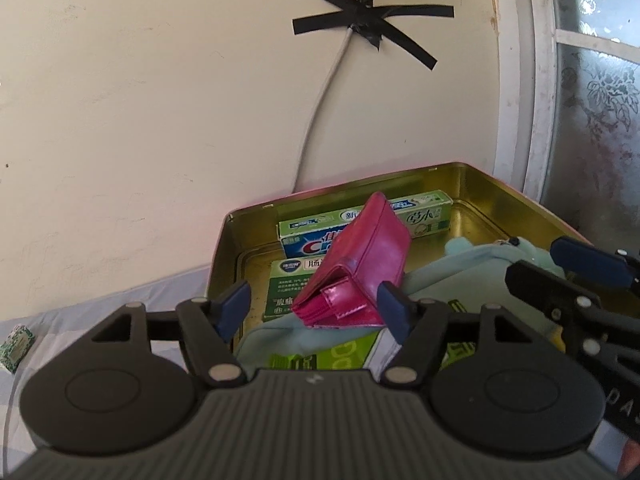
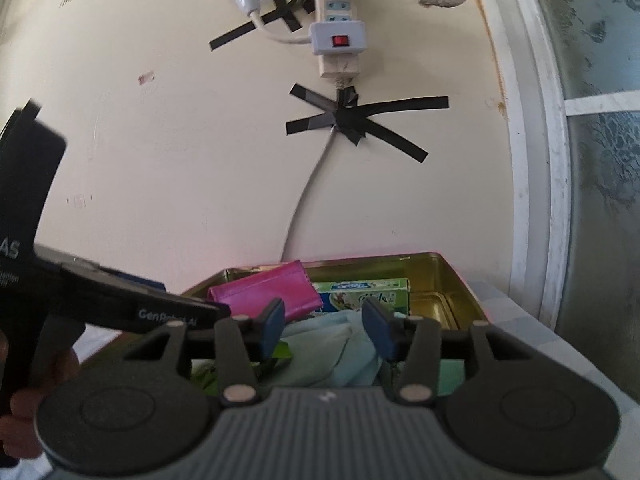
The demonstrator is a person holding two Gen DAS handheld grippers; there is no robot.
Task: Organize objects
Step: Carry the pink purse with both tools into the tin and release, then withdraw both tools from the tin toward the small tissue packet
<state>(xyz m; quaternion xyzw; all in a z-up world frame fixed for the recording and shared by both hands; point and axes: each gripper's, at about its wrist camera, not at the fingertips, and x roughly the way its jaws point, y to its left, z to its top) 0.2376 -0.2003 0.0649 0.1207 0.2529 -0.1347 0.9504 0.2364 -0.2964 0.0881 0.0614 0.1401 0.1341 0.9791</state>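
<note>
A gold tin box point(image 1: 224, 256) stands against the wall. Inside it lie a toothpaste carton point(image 1: 320, 232), a green medicine box point(image 1: 288, 280), a light blue cloth pouch point(image 1: 448, 272) and green packets point(image 1: 292, 360). A pink wallet point(image 1: 360, 264) leans tilted on top of the pile. My left gripper point(image 1: 314, 308) is open around the wallet's near end; the left pad stands clear of it and the right pad is close to its corner. My right gripper point(image 2: 326, 330) is open just above the blue pouch point(image 2: 332, 344), holding nothing. Its fingers point(image 1: 588, 262) reach in from the right.
A small green patterned packet point(image 1: 16, 346) lies on the pale checked cloth point(image 1: 100, 304) left of the tin. Behind it, a cable is taped to the wall point(image 1: 360, 28) under a power strip point(image 2: 338, 20). A window frame point(image 1: 536, 80) stands at the right.
</note>
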